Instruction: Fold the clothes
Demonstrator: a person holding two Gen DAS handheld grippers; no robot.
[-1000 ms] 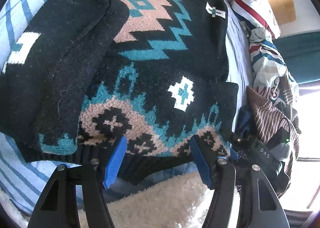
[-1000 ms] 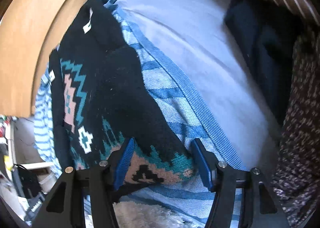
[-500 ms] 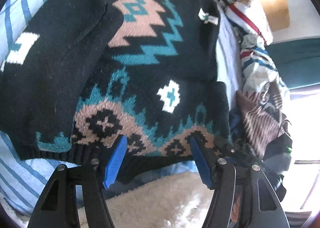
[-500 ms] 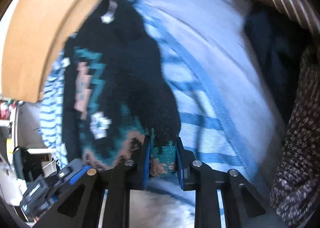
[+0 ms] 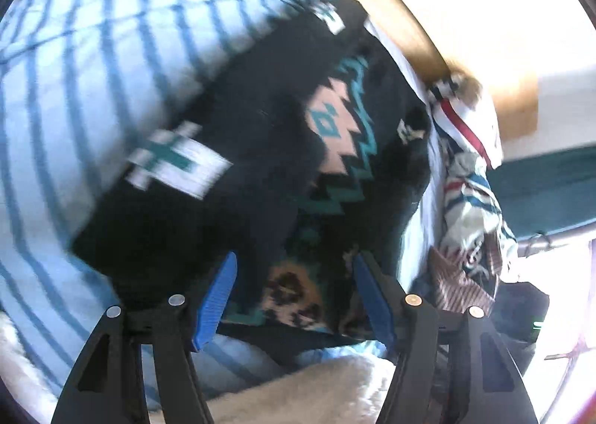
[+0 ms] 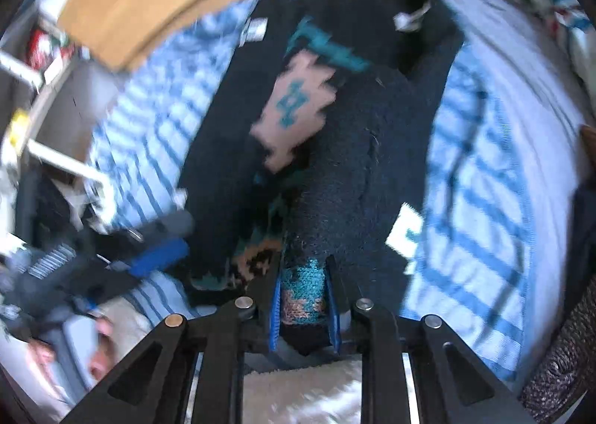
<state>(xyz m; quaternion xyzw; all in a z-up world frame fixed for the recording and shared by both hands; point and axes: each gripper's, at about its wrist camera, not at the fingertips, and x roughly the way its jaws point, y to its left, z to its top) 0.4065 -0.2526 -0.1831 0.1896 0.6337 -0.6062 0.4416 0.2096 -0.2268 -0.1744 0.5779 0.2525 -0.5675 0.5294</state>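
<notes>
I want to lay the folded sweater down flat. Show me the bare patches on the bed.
Free: the blue-striped blanket left of the black patterned knit sweater, and the striped strip on its right, bordered by the pale sheet. Crowded: the heap of striped clothes by the wooden headboard.

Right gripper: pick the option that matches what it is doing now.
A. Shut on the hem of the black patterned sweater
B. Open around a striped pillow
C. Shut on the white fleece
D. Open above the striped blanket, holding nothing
A: in the right wrist view the right gripper has its blue pads pressed against a teal and pink bit of the black patterned sweater, which lies on the striped blanket.
</notes>
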